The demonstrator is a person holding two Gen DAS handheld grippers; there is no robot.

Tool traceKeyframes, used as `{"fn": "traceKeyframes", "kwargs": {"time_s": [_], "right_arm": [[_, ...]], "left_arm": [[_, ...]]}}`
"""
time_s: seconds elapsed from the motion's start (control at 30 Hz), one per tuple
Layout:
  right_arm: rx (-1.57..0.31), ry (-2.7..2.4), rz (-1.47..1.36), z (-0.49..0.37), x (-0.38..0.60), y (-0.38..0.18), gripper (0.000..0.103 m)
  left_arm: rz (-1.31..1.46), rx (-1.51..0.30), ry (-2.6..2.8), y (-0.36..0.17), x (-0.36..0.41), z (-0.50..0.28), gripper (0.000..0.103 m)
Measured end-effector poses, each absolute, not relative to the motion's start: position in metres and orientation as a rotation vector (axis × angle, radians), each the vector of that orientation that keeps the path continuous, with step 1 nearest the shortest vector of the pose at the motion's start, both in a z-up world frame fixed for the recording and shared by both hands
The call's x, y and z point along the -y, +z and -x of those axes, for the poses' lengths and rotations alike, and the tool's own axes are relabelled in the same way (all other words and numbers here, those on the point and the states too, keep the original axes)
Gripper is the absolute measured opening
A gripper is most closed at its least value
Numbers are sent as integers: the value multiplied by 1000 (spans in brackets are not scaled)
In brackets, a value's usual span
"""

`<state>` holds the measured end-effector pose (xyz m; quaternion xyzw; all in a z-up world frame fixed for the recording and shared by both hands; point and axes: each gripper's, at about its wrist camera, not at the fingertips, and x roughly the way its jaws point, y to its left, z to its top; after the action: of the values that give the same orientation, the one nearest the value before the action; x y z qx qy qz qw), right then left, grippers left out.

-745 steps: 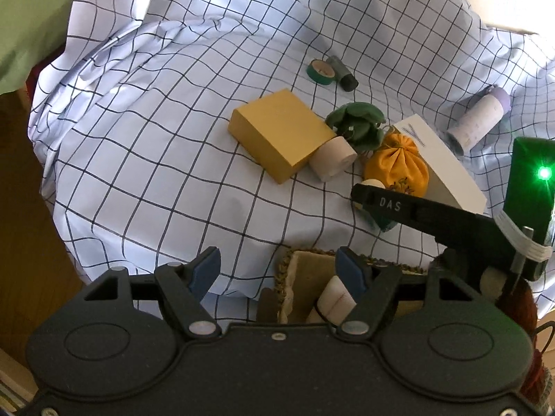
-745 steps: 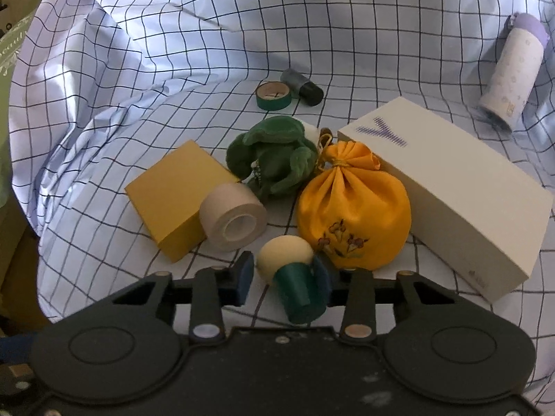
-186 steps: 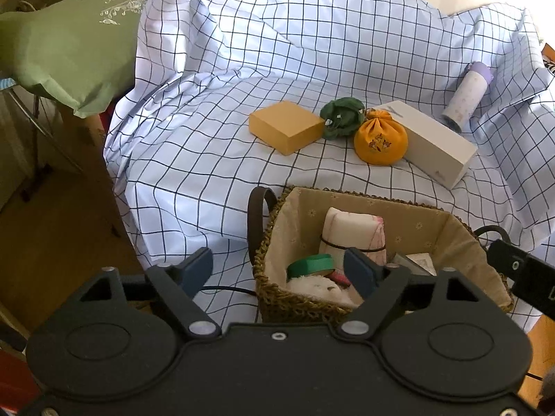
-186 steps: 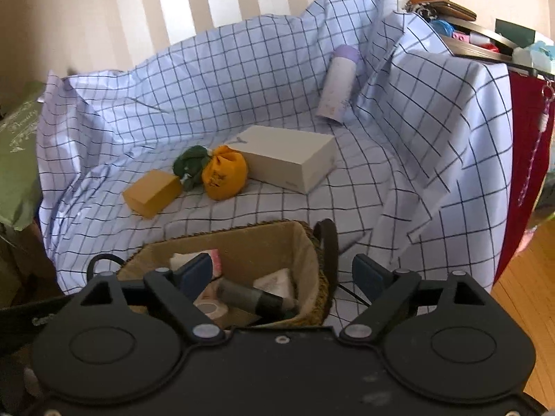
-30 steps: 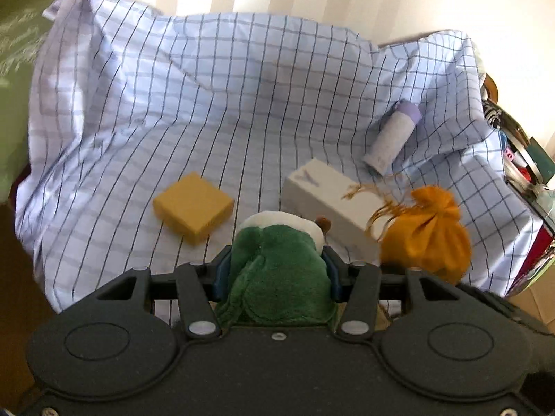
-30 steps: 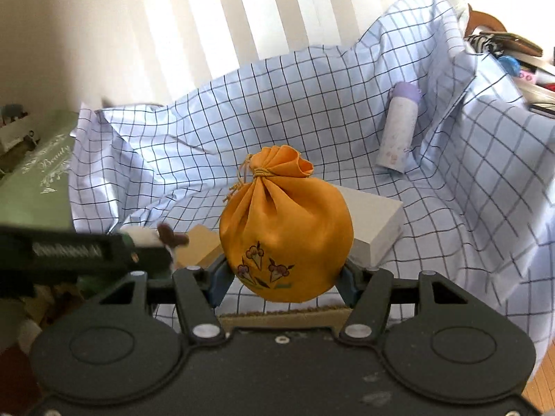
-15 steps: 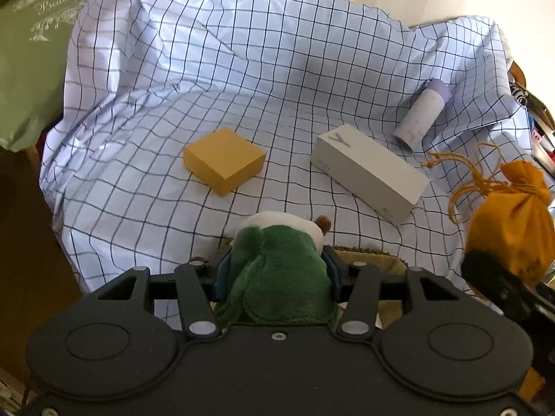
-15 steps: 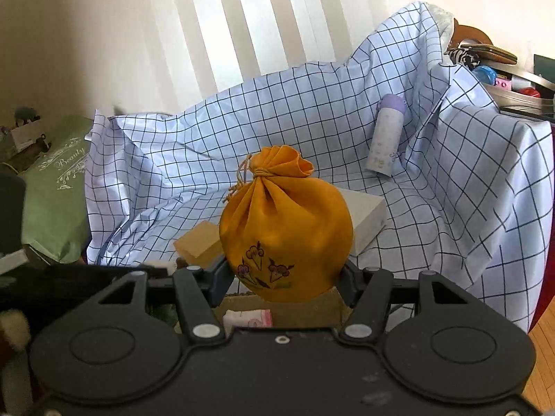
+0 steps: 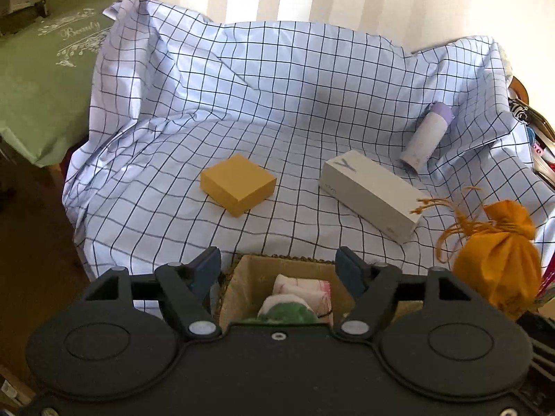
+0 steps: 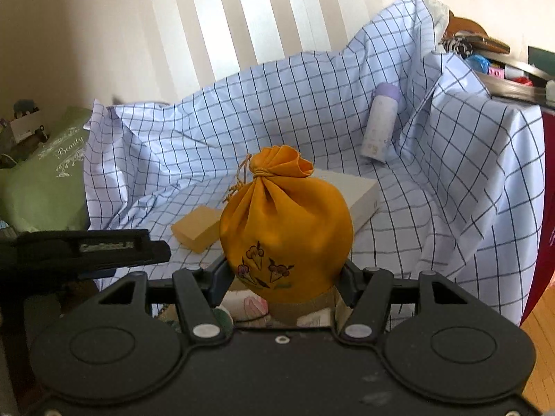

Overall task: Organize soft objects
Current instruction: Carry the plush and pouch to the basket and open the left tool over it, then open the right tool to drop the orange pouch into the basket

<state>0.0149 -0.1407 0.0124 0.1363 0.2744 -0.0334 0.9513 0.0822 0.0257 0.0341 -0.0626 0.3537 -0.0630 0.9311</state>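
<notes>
My left gripper hovers over the woven basket, its jaws opening with nothing between the pads. The green plush toy lies in the basket just below them, beside a folded white cloth. My right gripper is shut on the orange drawstring pouch, held up above the basket's right side. The same pouch hangs at the right in the left wrist view. Most of the basket is hidden by the gripper bodies.
On the checked cloth lie a yellow box, a long white box and a white bottle with a purple cap. A green cushion sits at the left. Cluttered shelves stand at the right.
The left jaws have spread and the green plush toy has dropped from them into the basket. The right gripper still holds the orange pouch and has shifted slightly.
</notes>
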Motion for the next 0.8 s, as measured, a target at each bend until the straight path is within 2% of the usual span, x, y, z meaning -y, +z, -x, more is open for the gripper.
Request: {"fn": "traceKeyframes", "kwargs": {"time_s": [0.6, 0.8], "right_arm": [[-626, -87, -252, -18, 139, 0, 62], [-623, -73, -220, -18, 134, 0, 70]], "left_arm": [[83, -742, -27, 8, -20, -46, 69], [72, -755, -33, 5, -20, -45, 70]]}}
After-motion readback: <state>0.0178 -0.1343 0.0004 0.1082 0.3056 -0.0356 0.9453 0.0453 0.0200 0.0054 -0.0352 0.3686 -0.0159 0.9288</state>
